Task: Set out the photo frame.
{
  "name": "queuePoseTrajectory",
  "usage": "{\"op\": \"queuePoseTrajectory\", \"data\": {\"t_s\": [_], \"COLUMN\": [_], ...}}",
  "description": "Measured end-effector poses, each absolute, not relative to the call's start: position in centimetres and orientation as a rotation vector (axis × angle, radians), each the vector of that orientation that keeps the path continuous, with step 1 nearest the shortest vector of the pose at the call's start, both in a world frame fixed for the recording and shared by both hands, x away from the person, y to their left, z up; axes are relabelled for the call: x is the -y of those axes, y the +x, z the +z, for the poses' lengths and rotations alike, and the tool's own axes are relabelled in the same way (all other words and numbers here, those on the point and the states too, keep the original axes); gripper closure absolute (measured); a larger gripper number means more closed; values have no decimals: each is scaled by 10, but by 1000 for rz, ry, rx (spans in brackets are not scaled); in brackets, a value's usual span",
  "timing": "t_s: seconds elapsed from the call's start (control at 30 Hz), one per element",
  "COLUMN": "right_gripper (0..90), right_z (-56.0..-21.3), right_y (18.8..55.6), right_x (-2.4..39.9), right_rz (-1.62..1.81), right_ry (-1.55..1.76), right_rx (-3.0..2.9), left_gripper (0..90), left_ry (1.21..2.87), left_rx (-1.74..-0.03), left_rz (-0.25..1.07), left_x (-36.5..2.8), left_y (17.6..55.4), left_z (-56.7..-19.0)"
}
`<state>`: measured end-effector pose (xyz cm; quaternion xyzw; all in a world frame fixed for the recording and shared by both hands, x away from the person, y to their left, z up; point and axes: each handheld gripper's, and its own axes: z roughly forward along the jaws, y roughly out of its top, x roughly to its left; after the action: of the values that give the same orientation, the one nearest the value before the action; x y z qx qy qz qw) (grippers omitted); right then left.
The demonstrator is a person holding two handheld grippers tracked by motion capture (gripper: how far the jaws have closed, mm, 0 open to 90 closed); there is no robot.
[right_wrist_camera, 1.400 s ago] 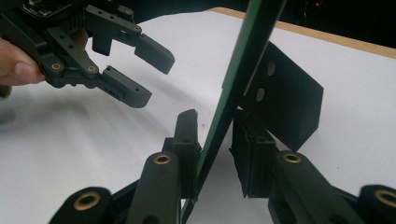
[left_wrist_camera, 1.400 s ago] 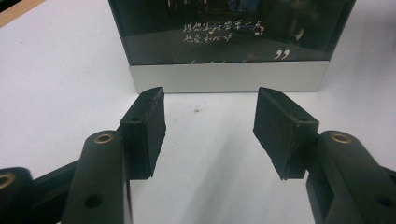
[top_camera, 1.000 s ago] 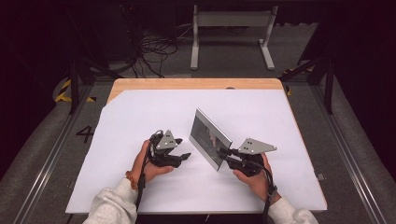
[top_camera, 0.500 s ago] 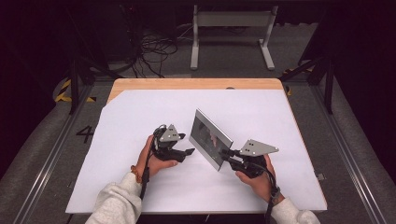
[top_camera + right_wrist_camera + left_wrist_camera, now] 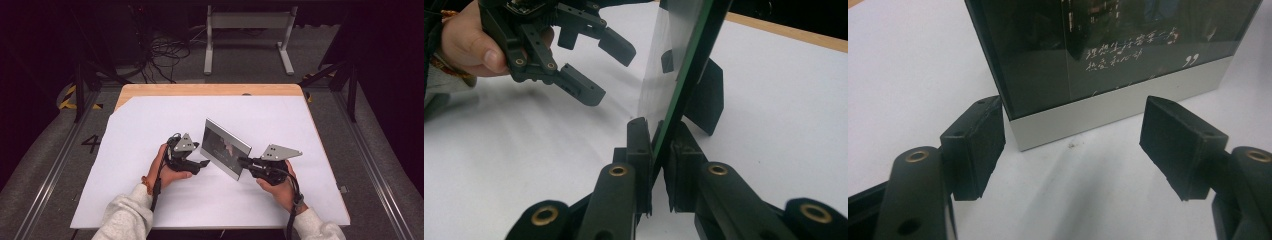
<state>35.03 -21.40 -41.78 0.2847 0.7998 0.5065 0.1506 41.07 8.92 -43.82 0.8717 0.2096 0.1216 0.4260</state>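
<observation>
Now the right gripper (image 5: 242, 161) should keep its pinch on the frame (image 5: 225, 148) steady; the left gripper (image 5: 206, 163), at nine o'clock, has just been opening, nothing between its jaws.

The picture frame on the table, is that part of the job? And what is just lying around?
Part of the job:
picture frame
right claw, pinching its edge
left claw, open beside it

Just lying about:
cables on the floor
metal stand behind the table
</observation>
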Motion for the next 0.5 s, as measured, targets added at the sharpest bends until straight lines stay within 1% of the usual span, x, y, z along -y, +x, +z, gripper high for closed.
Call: {"op": "queuePoseTrajectory", "data": {"t_s": [0.4, 0.5], "right_gripper": [828, 827], "right_z": [-415, -414], "right_y": [356, 357], "right_x": [218, 218], "right_rz": [1452, 1449], "right_ry": [791, 789], "right_rx": [-2347, -2352], "left_gripper": [232, 208], "left_ry": [2139, 2125], "left_rx": [-560, -565], "left_rz": [301, 276], "left_x": [-85, -84], "left_y": [428, 433], "left_z": [-442, -444]}}
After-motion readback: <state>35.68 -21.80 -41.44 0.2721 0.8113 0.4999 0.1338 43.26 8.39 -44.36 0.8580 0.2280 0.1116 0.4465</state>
